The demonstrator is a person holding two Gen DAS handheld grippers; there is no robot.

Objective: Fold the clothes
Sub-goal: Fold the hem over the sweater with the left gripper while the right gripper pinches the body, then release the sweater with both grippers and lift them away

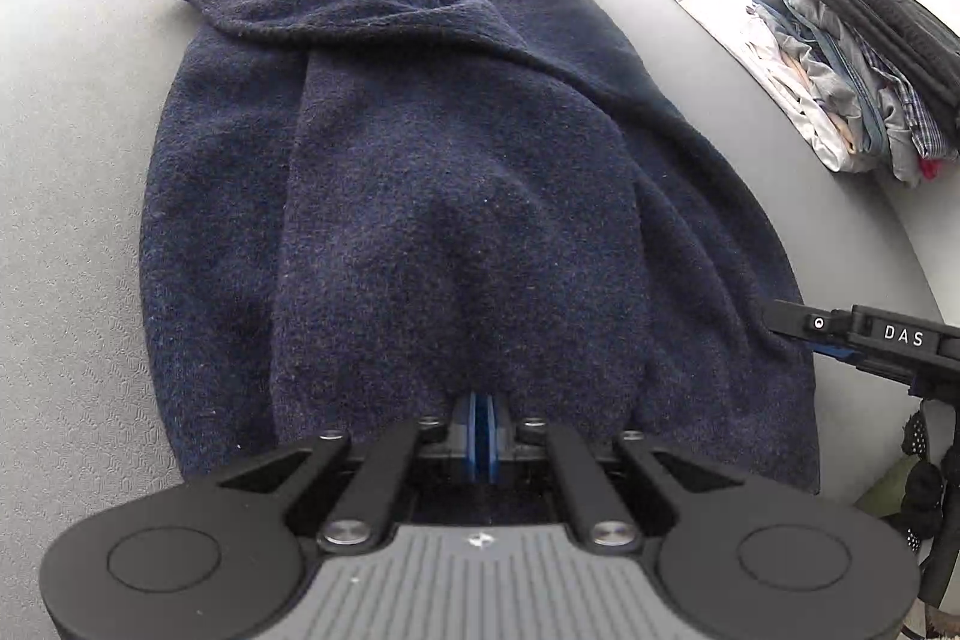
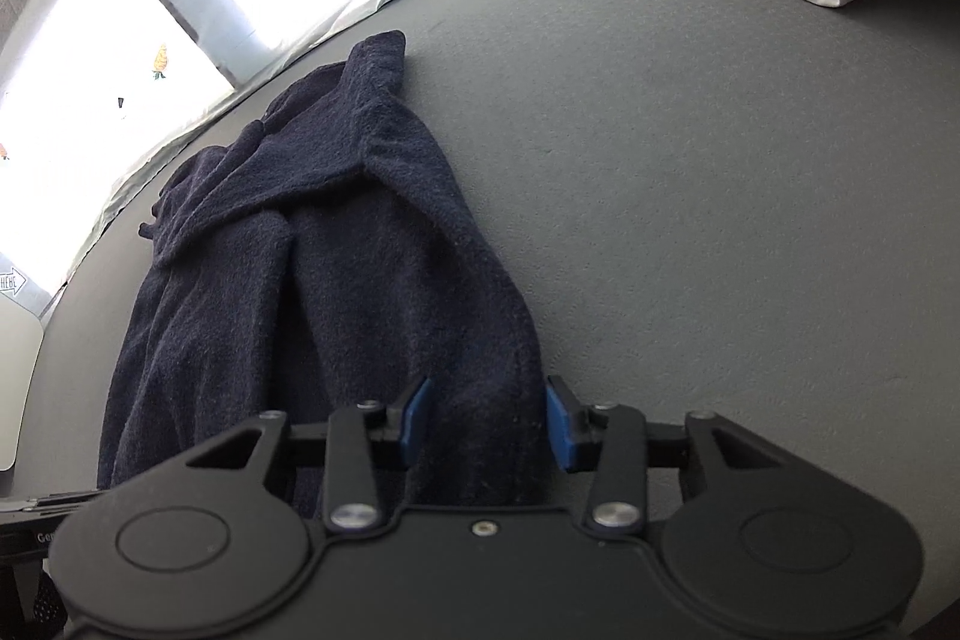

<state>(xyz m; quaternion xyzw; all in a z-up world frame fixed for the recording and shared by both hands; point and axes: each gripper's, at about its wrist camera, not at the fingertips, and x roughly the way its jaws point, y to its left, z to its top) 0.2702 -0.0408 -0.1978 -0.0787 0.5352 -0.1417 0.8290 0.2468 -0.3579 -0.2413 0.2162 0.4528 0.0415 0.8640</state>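
With sleeves already laid inward on the navy sweater, gripping its hem: left gripper pinched together, right gripper apart, straddling cloth; lengthwise folding remaining.

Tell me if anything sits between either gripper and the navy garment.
Nothing visible does. The left gripper is shut on the navy garment at its near hem, and the right gripper is open with the garment's near edge already between its fingers.

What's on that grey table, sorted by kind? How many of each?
Navy sweater: 1
Stack of folded clothes: 1
Left claw, right claw: 2
Total: 4
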